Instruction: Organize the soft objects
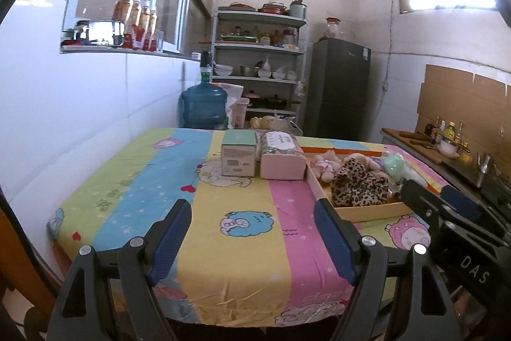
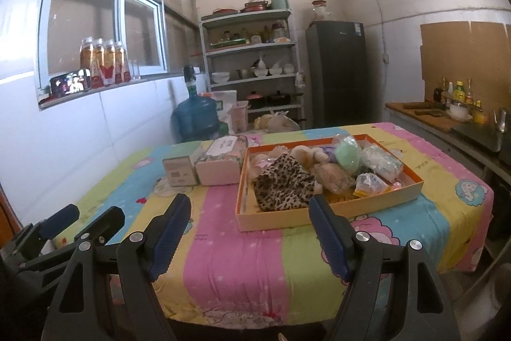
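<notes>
Fingers (image 2: 325,242) of both grippers wide apart, empty, tray (image 2: 332,208) of soft toys just ahead.

On the tabletop (image 2: 242,261) stand one shallow orange cardboard tray (image 2: 332,210), one small grey-green carton (image 2: 179,171), one pink tissue pack (image 2: 220,165); on the windowsill, four red-labelled bottles (image 2: 105,61).
</notes>
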`<action>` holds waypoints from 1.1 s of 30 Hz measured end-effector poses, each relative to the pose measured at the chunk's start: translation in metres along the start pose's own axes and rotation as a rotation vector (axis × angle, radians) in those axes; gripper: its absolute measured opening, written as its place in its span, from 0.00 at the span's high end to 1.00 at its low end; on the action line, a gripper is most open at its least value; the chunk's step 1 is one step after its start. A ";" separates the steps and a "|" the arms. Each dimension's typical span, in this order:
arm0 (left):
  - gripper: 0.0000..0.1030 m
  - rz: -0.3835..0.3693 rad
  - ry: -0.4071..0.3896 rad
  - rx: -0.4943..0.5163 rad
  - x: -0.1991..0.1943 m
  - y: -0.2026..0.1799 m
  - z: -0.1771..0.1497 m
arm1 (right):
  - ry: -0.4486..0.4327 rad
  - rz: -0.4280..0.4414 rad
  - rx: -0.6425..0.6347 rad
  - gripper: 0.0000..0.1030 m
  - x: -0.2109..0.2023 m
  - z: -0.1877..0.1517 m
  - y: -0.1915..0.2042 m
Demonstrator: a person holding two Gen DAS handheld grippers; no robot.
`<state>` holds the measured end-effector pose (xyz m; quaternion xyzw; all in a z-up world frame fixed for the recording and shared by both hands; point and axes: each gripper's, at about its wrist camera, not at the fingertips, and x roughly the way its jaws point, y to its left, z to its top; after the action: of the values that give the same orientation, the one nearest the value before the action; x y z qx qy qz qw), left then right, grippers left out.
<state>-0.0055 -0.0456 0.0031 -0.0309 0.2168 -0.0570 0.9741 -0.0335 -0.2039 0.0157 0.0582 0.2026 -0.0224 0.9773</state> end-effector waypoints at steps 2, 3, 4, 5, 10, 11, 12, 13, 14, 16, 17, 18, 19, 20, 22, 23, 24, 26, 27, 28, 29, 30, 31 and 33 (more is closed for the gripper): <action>0.23 0.013 -0.005 -0.003 -0.002 0.003 0.000 | -0.008 -0.012 -0.002 0.25 -0.002 0.000 0.001; 0.23 0.017 -0.006 -0.005 -0.003 0.005 0.000 | -0.008 -0.011 -0.001 0.25 -0.002 0.001 0.001; 0.23 0.018 -0.007 -0.006 -0.003 0.005 0.000 | -0.007 -0.007 -0.001 0.25 -0.002 0.000 0.001; 0.23 0.020 -0.007 -0.006 -0.004 0.007 0.000 | -0.007 -0.005 -0.001 0.25 -0.002 0.000 0.001; 0.23 0.024 -0.008 -0.004 -0.004 0.008 0.000 | -0.006 -0.002 -0.015 0.25 -0.003 -0.001 0.005; 0.23 0.025 -0.009 -0.004 -0.004 0.008 0.000 | -0.005 -0.006 -0.017 0.25 -0.003 -0.001 0.006; 0.23 0.025 -0.009 -0.004 -0.004 0.008 0.000 | -0.005 -0.012 -0.018 0.25 -0.003 -0.001 0.006; 0.23 0.026 -0.011 -0.003 -0.004 0.008 0.000 | -0.006 -0.016 -0.018 0.25 -0.004 -0.002 0.006; 0.23 0.027 -0.011 -0.002 -0.004 0.008 0.000 | -0.007 -0.018 -0.016 0.25 -0.004 -0.002 0.005; 0.23 0.027 -0.011 0.001 -0.004 0.007 0.001 | -0.009 -0.020 -0.012 0.25 -0.003 -0.001 0.004; 0.23 0.026 -0.011 0.000 -0.004 0.007 0.001 | -0.010 -0.021 -0.011 0.25 -0.004 -0.001 0.004; 0.23 0.026 -0.010 0.003 -0.004 0.007 0.001 | -0.011 -0.021 -0.011 0.25 -0.004 -0.001 0.003; 0.23 0.026 -0.010 0.005 -0.004 0.007 0.002 | -0.011 -0.021 -0.011 0.25 -0.004 -0.001 0.004; 0.23 0.026 -0.010 0.008 -0.005 0.007 0.002 | -0.013 -0.020 -0.011 0.25 -0.005 -0.001 0.004; 0.23 0.026 -0.011 0.010 -0.005 0.006 0.002 | -0.016 -0.019 -0.013 0.25 -0.006 -0.001 0.004; 0.23 0.026 -0.012 0.011 -0.005 0.007 0.002 | -0.018 -0.019 -0.014 0.25 -0.006 -0.001 0.004; 0.23 0.026 -0.013 0.010 -0.006 0.007 0.003 | -0.019 -0.018 -0.014 0.25 -0.006 -0.001 0.004; 0.23 0.025 -0.015 0.011 -0.006 0.006 0.003 | -0.019 -0.017 -0.014 0.25 -0.007 -0.001 0.003; 0.23 0.026 -0.015 0.012 -0.006 0.006 0.003 | -0.019 -0.016 -0.014 0.25 -0.007 -0.001 0.004; 0.23 0.026 -0.015 0.013 -0.006 0.005 0.003 | -0.018 -0.017 -0.014 0.25 -0.007 -0.001 0.004; 0.23 0.025 -0.014 0.012 -0.006 0.006 0.003 | -0.016 -0.015 -0.013 0.25 -0.007 -0.001 0.004; 0.23 0.024 -0.014 0.012 -0.006 0.006 0.003 | -0.016 -0.015 -0.013 0.25 -0.007 -0.001 0.004; 0.23 0.025 -0.014 0.012 -0.006 0.006 0.003 | -0.015 -0.014 -0.012 0.25 -0.007 -0.001 0.004; 0.23 0.025 -0.014 0.012 -0.006 0.006 0.003 | -0.016 -0.014 -0.013 0.25 -0.008 -0.001 0.004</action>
<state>-0.0092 -0.0392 0.0076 -0.0227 0.2099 -0.0462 0.9764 -0.0405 -0.1996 0.0183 0.0505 0.1953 -0.0285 0.9790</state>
